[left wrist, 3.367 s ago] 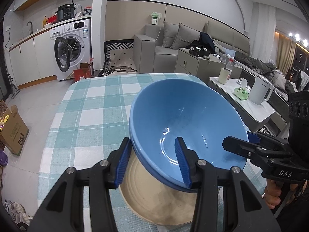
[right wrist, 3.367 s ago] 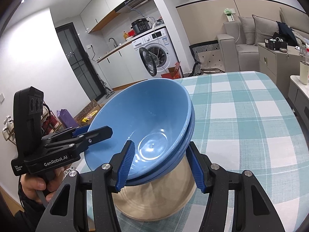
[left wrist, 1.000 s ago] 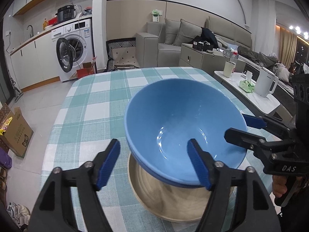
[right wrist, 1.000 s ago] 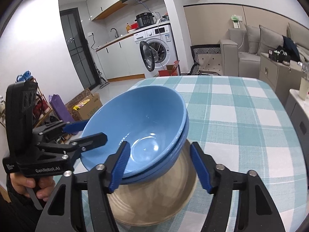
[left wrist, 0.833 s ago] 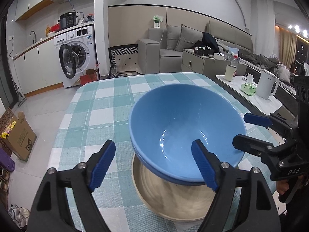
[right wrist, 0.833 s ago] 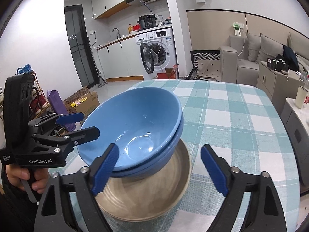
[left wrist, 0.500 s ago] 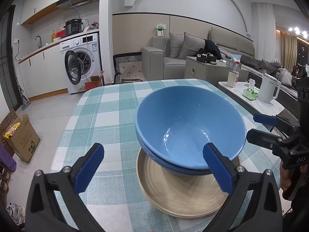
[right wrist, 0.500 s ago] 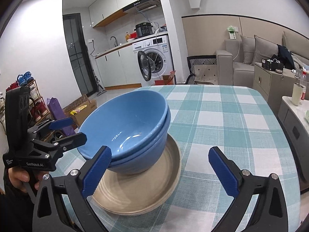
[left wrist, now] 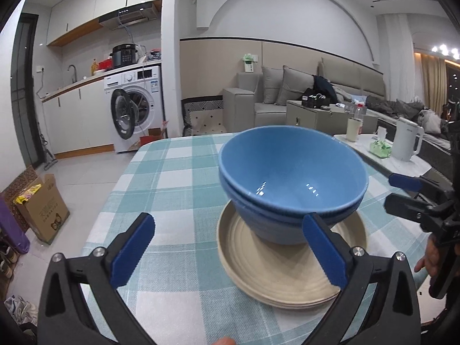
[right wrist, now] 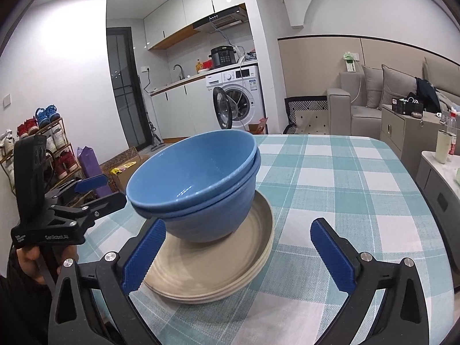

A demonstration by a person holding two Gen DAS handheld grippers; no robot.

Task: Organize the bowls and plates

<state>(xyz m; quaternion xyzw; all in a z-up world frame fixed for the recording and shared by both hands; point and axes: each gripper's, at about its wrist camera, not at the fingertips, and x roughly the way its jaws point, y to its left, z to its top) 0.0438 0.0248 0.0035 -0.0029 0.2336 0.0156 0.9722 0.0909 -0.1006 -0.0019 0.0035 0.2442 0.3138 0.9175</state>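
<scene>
Teal-and-white checked tablecloth (left wrist: pixel 172 178) is spread over the table, with a white front-loading washing machine (left wrist: pixel 135 109) and a grey sofa (left wrist: pixel 276 97) seen beyond. Two glossy blue ceramic bowls (left wrist: pixel 293 172), nested one inside the other, are set upright on a stack of shallow beige ribbed plates (left wrist: pixel 287 273) near the table's front edge. Left tongs (left wrist: pixel 227 250): blue-padded, black-framed, jaws just opened and now spread to full width; nothing is held, and the pads stand clear in front of bowls and plates. Right tongs (right wrist: pixel 237 254): same build, jaws likewise just opened to full width; nothing is gripped, the left pad lying just before the plates' rim. Each tool is seen at the other view's edge, held in a hand (right wrist: pixel 27 261).
</scene>
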